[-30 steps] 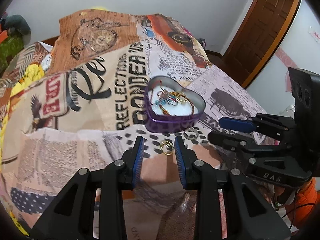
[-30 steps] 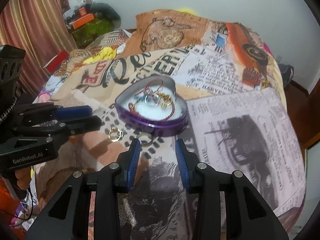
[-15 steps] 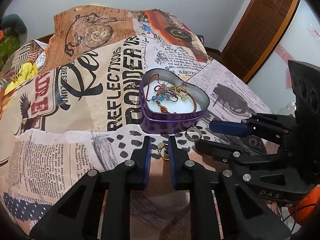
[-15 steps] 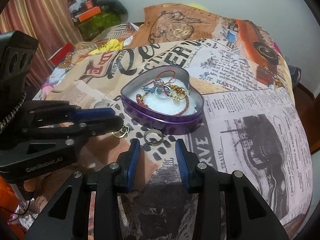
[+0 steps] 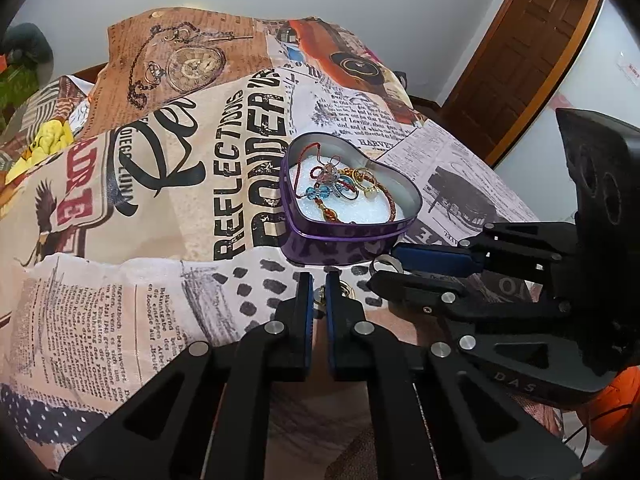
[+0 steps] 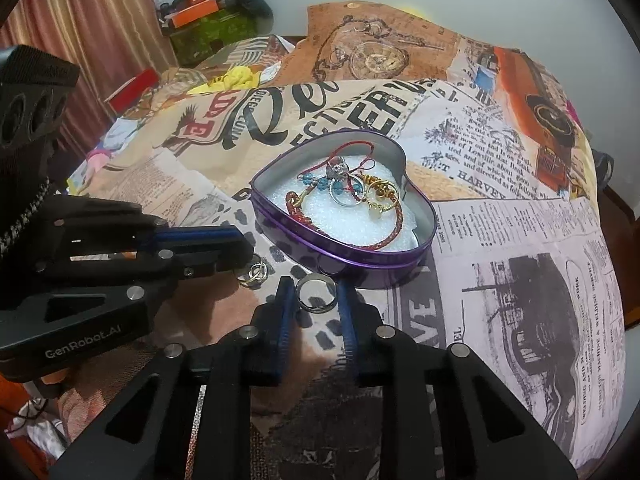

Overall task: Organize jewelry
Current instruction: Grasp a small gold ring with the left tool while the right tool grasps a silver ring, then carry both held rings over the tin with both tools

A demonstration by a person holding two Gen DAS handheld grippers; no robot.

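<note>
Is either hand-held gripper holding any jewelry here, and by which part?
The left hand-held gripper pinches the small gold ring across its band. The right hand-held gripper brackets the silver ring, its jaws just closing; grip unclear.

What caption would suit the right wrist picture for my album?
A hand-held gripper straddles a silver ring on the printed bedspread, beside a purple heart-shaped tin of jewelry.

tin (image 6: 360, 256): 1; loose rings (image 6: 316, 286): 2; tools (image 6: 312, 300): 2; rings inside: maybe 3
</note>
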